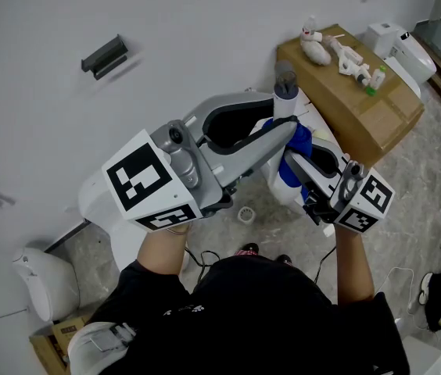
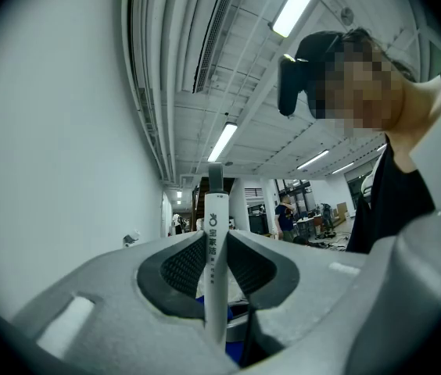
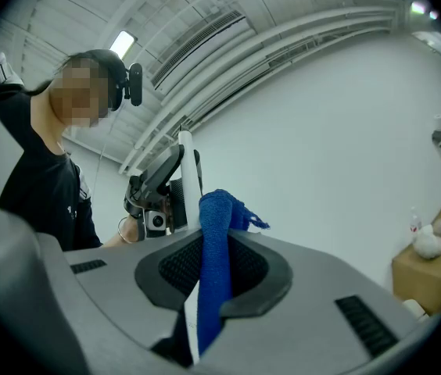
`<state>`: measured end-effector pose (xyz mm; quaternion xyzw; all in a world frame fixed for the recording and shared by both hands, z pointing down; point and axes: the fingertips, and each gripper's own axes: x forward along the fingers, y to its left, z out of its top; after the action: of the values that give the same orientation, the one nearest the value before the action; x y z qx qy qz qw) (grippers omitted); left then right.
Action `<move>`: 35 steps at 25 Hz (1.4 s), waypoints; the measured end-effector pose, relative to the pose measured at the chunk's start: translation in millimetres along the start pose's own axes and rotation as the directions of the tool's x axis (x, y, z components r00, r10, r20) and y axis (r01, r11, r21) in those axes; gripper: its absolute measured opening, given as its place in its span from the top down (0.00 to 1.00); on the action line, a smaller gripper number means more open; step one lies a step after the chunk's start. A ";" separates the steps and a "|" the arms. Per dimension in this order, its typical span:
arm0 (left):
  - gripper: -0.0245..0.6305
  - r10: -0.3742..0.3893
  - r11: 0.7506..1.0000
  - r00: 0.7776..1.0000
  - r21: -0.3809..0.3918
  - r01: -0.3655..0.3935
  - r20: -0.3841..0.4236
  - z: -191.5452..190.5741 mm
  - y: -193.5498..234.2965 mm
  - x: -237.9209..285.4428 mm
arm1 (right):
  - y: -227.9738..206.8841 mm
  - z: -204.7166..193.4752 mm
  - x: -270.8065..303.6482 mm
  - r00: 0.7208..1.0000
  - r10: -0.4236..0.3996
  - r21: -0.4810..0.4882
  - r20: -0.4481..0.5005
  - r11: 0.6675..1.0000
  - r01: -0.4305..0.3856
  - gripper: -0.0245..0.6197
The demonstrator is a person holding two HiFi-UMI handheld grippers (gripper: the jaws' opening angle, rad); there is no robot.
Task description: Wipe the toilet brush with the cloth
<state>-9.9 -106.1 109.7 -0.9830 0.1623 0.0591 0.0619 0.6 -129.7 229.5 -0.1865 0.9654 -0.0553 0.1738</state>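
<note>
My left gripper [image 1: 283,127] is shut on the toilet brush's white handle [image 1: 285,100], which stands upright with its grey cap on top. In the left gripper view the handle [image 2: 216,233] sits pinched between the dark pads of that gripper [image 2: 216,252]. My right gripper [image 1: 302,162] is shut on a blue cloth [image 1: 299,143], which lies against the handle just below the left jaws. In the right gripper view the cloth [image 3: 214,241] rises folded out of the right gripper [image 3: 214,260], with the handle [image 3: 186,170] and the left gripper [image 3: 158,190] close behind. The brush head is hidden.
A cardboard box [image 1: 357,100] with white bottles stands at the upper right, a white toilet [image 1: 408,49] beyond it. A white container [image 1: 281,190] sits on the floor under the grippers, a tape roll [image 1: 245,214] beside it. The wall bears a grey fixture [image 1: 105,55].
</note>
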 end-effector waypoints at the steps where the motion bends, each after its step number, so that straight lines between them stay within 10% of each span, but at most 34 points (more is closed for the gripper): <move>1: 0.83 0.000 1.000 1.000 0.001 0.000 0.001 0.4 0.0 0.0 | -0.4 -1.0 -0.3 1.000 -0.001 0.001 -0.002 1.000 0.001 0.86; 35: 0.83 -0.017 1.000 1.000 0.000 0.017 0.012 8.2 -8.1 -3.0 | -8.7 -56.1 -15.8 0.995 -0.053 0.082 -0.082 0.995 0.060 0.86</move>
<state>-10.9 -96.4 102.8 -0.9840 0.1538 0.0644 0.0631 -2.7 -129.4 288.4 -0.2037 0.9627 -0.1083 0.1414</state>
